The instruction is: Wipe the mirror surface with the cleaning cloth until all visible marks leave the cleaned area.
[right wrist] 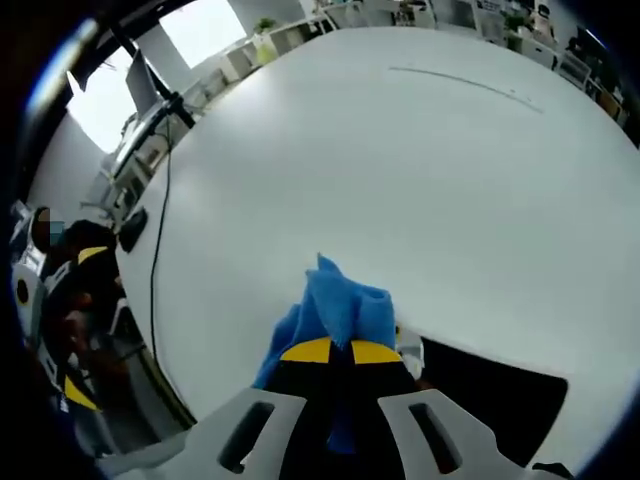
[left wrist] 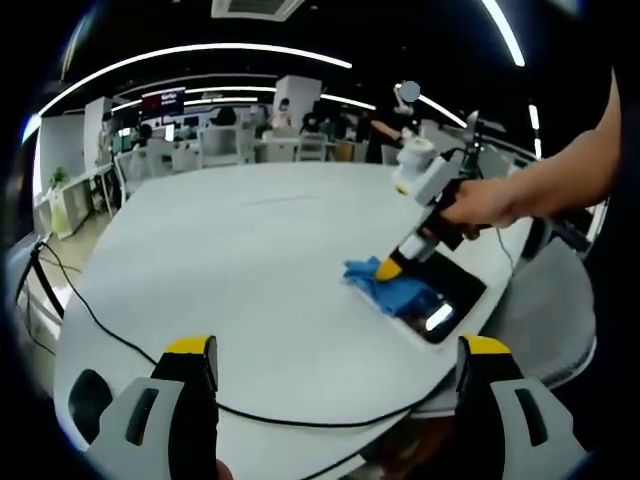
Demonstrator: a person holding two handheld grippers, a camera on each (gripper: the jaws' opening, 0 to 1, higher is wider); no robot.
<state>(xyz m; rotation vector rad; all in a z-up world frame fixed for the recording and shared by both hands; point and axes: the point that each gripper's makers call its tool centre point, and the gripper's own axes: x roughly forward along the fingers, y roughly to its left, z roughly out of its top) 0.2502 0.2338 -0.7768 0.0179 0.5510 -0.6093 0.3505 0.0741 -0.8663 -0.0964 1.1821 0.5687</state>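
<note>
Holding your left tool [left wrist: 337, 362] idle at the near edge of the white counter [left wrist: 240, 260], you have its jaws spread wide with nothing between them; it hangs well apart from the work. A black cable [left wrist: 150, 365] snakes across the counter just ahead of it, running toward the mirror's side. If you bring that tool forward carelessly, it could snag the cable and drag it over the glass.

Further right in the left gripper view, your right tool [left wrist: 390, 266] presses the blue cleaning cloth [left wrist: 392, 290] down onto the mirror [left wrist: 445, 300], a dark slab lying flat near the counter's edge. Your hand [left wrist: 480, 205] grips the handle above it.

In the right gripper view, the right tool [right wrist: 335, 352] has its jaws closed on the cleaning cloth [right wrist: 340, 305], which bunches up ahead of the yellow tips and covers the mirror's left end; the bare dark mirror [right wrist: 500, 395] stretches to the right. Whether marks remain on it, the pictures are too coarse to tell.

Your main risks, as I judge them: the mirror sits close to the counter's edge, so a hard sideways stroke could slide it off, since nothing braces it. The cloth is wadded, so the hard tips could touch and scratch the glass if it slips.
</note>
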